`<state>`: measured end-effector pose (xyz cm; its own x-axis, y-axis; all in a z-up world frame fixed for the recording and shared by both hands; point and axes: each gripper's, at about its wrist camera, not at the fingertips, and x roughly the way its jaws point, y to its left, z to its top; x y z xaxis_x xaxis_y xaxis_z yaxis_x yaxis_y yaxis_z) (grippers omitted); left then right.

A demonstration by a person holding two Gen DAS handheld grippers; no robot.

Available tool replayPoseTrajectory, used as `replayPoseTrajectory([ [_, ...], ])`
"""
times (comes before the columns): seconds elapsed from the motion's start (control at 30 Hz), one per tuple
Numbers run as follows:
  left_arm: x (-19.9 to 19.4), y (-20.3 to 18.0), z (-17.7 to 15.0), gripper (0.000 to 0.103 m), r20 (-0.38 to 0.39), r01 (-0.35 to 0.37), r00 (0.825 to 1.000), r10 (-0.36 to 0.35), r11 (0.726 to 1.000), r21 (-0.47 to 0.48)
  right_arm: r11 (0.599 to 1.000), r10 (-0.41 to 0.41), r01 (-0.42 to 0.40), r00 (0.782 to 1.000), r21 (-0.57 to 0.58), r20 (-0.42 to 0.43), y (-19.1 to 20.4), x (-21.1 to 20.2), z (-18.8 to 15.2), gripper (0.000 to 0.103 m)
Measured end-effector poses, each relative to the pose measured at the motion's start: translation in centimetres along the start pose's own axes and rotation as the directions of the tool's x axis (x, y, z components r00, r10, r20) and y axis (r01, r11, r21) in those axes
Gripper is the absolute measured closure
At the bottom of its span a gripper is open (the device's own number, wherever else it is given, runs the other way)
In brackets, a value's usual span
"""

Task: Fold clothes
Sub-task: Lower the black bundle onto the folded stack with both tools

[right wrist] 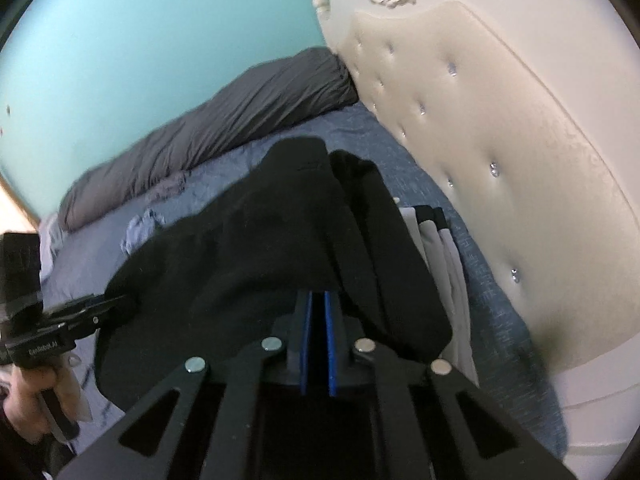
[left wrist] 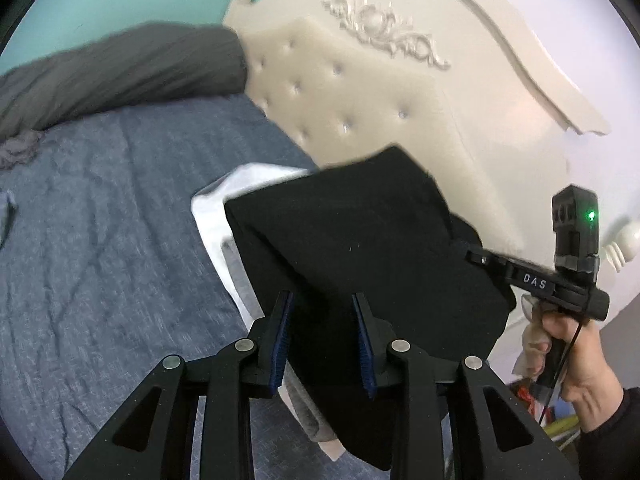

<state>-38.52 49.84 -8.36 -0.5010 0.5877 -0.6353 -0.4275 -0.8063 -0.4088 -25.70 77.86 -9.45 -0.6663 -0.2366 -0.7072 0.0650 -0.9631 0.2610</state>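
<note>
Right now my right gripper (right wrist: pixel 317 300) has its blue pads pressed nearly together, pinching an edge of the black garment (right wrist: pixel 256 240), which bulges up in front of its camera and hides most of the near bed. From the left wrist view my left gripper (left wrist: pixel 322 300) stands with its fingers spread wide, and the same black garment (left wrist: pixel 360 248) lies between and beyond them; I cannot tell whether either pad touches the cloth.

The garment hangs above a stack of folded clothes (left wrist: pixel 224 204), whose white top layer shows at its left edge. In the right wrist view the grey and white edges of that stack (right wrist: pixel 444 248) show just right of the black cloth, close to the cream tufted headboard (right wrist: pixel 500 160). The headboard fills the right and far side of both views, with a carved ornament (left wrist: pixel 384 32) above the padding.

The blue-grey bedspread (left wrist: pixel 112 220) stretches out to the left, wrinkled. A dark grey duvet roll (left wrist: pixel 120 68) lies along the far side against the turquoise wall (right wrist: pixel 140 40), and a small crumpled pale blue piece of cloth (right wrist: pixel 140 228) sits on the spread near it.

My right hand (left wrist: pixel 568 360) grips its handle at the right of the left wrist view.
</note>
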Motion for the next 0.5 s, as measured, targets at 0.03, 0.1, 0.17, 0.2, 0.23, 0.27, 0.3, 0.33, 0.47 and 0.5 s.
replayPoseTrajectory([
  [0.03, 0.1, -0.3, 0.2, 0.072, 0.000, -0.001, 1.000, 0.001, 1.000, 0.009, 1.000, 0.005, -0.005, 1.000, 0.006, 0.028, 0.1, -0.7, 0.0, 0.099],
  [0.1, 0.2, -0.8, 0.7, 0.072, 0.001, -0.003, 1.000, 0.003, 1.000, 0.027, 1.000, 0.022, -0.022, 0.996, 0.006, 0.082, 0.4, -2.1, 0.0, 0.099],
  [0.17, 0.4, -1.3, 1.2, 0.072, 0.002, -0.004, 1.000, 0.004, 0.999, 0.045, 0.999, 0.042, -0.041, 0.994, -0.006, 0.100, 0.7, -3.1, -0.3, 0.099],
  [0.2, 0.5, -1.6, 1.4, 0.072, 0.003, -0.005, 1.000, 0.005, 0.999, 0.054, 0.999, 0.049, -0.047, 0.994, -0.015, 0.095, 0.9, -3.4, -0.5, 0.099],
  [0.23, 0.5, -1.8, 1.6, 0.072, 0.004, -0.006, 1.000, 0.006, 0.998, 0.063, 0.998, 0.056, -0.054, 0.994, -0.023, 0.090, 1.1, -3.7, -0.8, 0.099],
  [0.27, 0.6, -2.1, 1.9, 0.072, 0.004, -0.007, 1.000, 0.007, 0.997, 0.072, 0.998, 0.054, -0.052, 0.995, -0.034, 0.082, 1.3, -3.8, -1.2, 0.099],
  [0.3, 0.7, -2.4, 2.1, 0.072, 0.005, -0.008, 1.000, 0.007, 0.997, 0.081, 0.998, 0.048, -0.045, 0.996, -0.046, 0.071, 1.6, -3.8, -1.7, 0.099],
  [0.33, 0.8, -2.6, 2.3, 0.072, 0.005, -0.009, 1.000, 0.008, 0.996, 0.090, 0.998, 0.039, -0.035, 0.997, -0.057, 0.064, 1.7, -3.8, -2.2, 0.099],
  [0.47, 1.9, -2.8, 2.5, 0.072, -0.014, -0.028, 0.999, 0.030, 0.993, 0.111, 1.000, 0.027, -0.026, 0.998, -0.016, 0.063, -0.1, -3.3, -3.5, 0.099],
  [0.5, 2.4, -2.6, 2.4, 0.073, -0.025, -0.038, 0.999, 0.041, 0.993, 0.112, 1.000, 0.025, -0.025, 0.998, -0.004, 0.063, -0.6, -3.1, -3.7, 0.099],
])
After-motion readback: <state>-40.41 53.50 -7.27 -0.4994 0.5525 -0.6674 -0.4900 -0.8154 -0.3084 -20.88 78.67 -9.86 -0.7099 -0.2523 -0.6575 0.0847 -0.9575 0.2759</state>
